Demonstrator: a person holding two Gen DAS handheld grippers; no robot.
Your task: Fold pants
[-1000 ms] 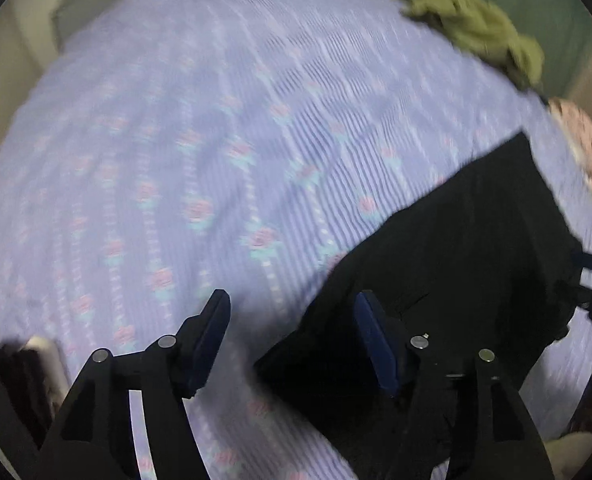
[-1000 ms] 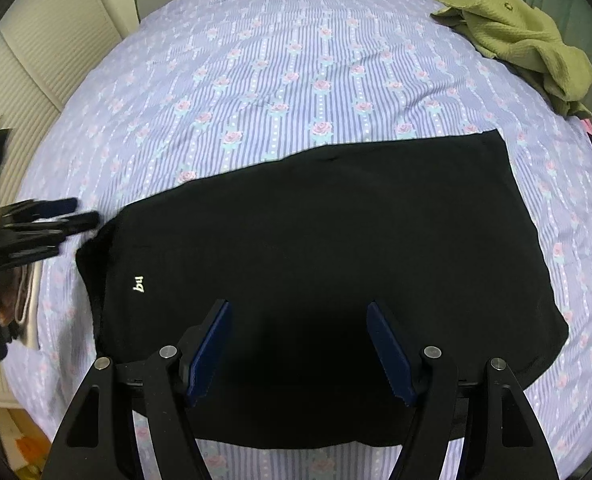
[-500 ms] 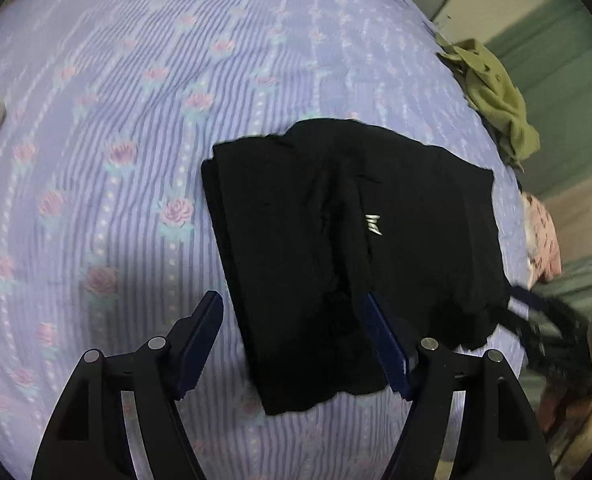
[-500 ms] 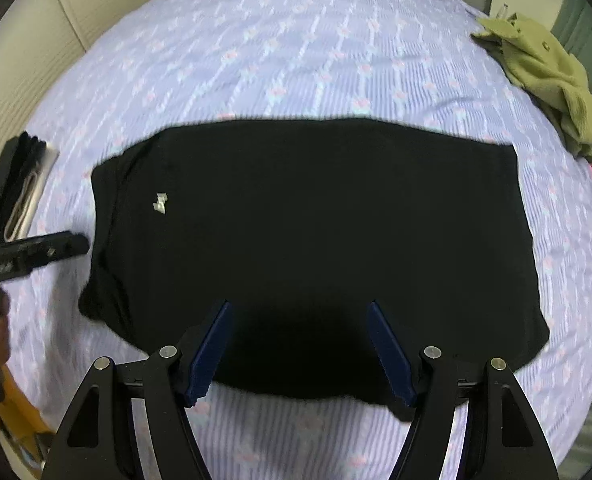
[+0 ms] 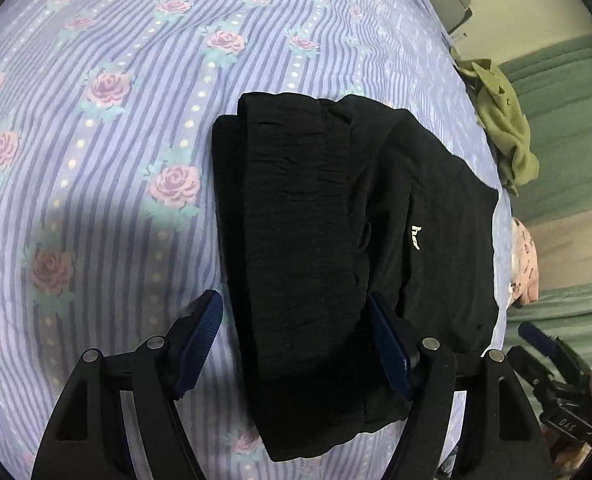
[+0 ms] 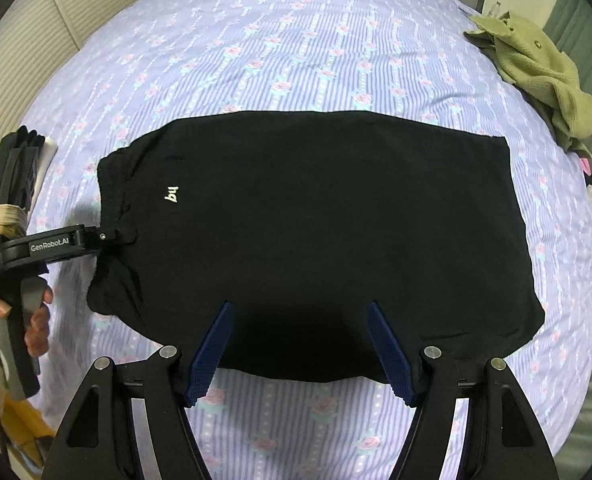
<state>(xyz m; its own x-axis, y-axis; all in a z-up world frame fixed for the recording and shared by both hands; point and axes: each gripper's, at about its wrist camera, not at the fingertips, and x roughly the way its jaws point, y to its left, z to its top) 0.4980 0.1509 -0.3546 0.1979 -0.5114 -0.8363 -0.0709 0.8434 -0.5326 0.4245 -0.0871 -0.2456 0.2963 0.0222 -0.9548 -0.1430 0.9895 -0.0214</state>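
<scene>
Pants [image 6: 316, 232] lie on the bed [image 6: 296, 48] as a partly folded rectangle; I judge a final fold remains. Left gripper [image 5: 296, 344] straddles the waistband, fingers just widened; right gripper [image 6: 300, 344] fingers apart, empty.

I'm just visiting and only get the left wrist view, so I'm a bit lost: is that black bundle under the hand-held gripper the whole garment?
Observer: No. The right wrist view shows the black pants lying flat as one wide rectangle on the floral bedsheet.
Operator: Where does my hand-held gripper sit on them?
Observer: The left hand-held gripper is at the gathered waistband end. Its jaws have just been opening and pinch nothing.
Operator: And the other one?
Observer: The right hand-held gripper hangs open over the pants' near long edge.
</scene>
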